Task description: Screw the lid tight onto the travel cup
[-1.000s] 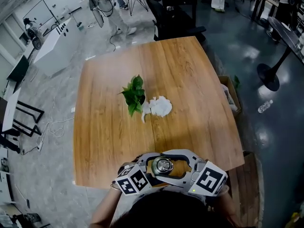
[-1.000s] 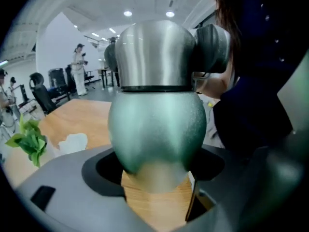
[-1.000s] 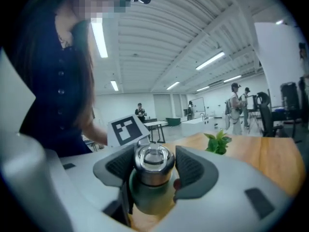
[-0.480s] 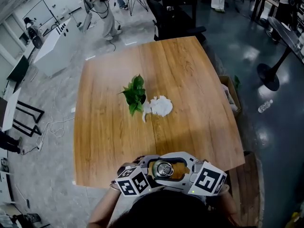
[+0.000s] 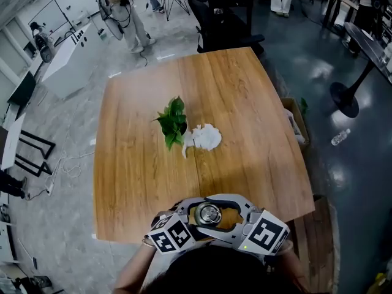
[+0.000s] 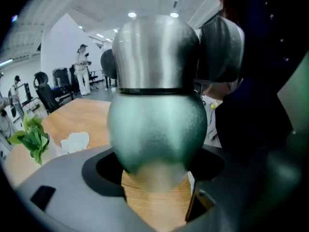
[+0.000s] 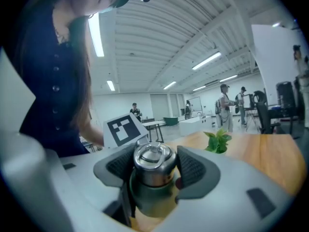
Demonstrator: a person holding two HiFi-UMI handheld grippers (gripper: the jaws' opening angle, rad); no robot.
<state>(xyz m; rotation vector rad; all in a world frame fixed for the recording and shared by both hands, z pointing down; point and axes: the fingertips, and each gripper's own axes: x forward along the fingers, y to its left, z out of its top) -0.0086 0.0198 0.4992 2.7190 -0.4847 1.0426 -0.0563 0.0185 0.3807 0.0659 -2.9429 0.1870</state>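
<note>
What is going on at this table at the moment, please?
A person at the near edge of the wooden table has a gripper in each hand. The left gripper grips the green travel cup by its body. The right gripper has its jaws shut on the silver lid on top.

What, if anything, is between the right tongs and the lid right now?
Nothing visible. The right tongs close directly on the steel lid, pads touching both sides, and the lid sits on the green travel cup, held in the left tongs.
</note>
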